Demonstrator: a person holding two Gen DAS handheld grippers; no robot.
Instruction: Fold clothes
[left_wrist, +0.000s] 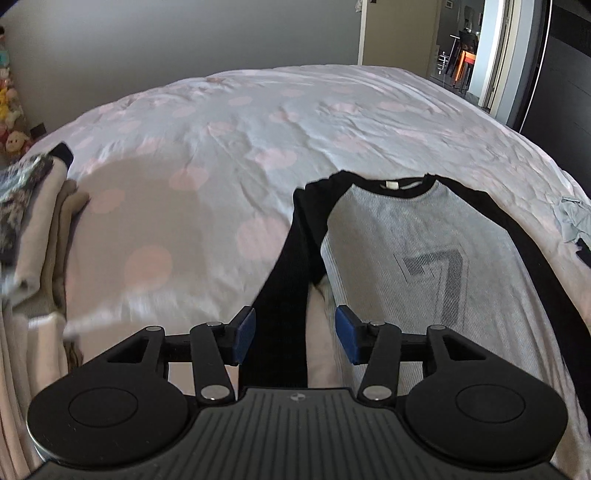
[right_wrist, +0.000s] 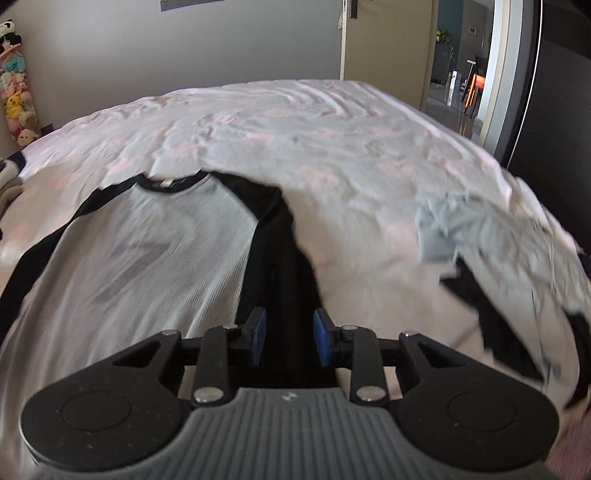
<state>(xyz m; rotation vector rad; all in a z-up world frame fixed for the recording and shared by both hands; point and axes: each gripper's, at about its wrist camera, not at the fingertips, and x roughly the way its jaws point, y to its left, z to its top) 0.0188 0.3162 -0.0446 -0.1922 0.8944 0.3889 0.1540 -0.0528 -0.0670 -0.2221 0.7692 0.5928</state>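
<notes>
A long-sleeved shirt with a grey ribbed body, black sleeves and a black collar lies flat on the bed, collar at the far end. My left gripper hangs open above its one black sleeve, which runs down between the blue pads without touching them. In the right wrist view the same shirt spreads to the left. There my right gripper is open too, narrower, over the other black sleeve. Neither gripper holds anything.
The bed cover is pale with pink dots and fills the view beyond the shirt. Folded clothes are stacked at the left edge. A crumpled grey garment lies at the right edge. Plush toys hang on the left wall; a doorway opens far right.
</notes>
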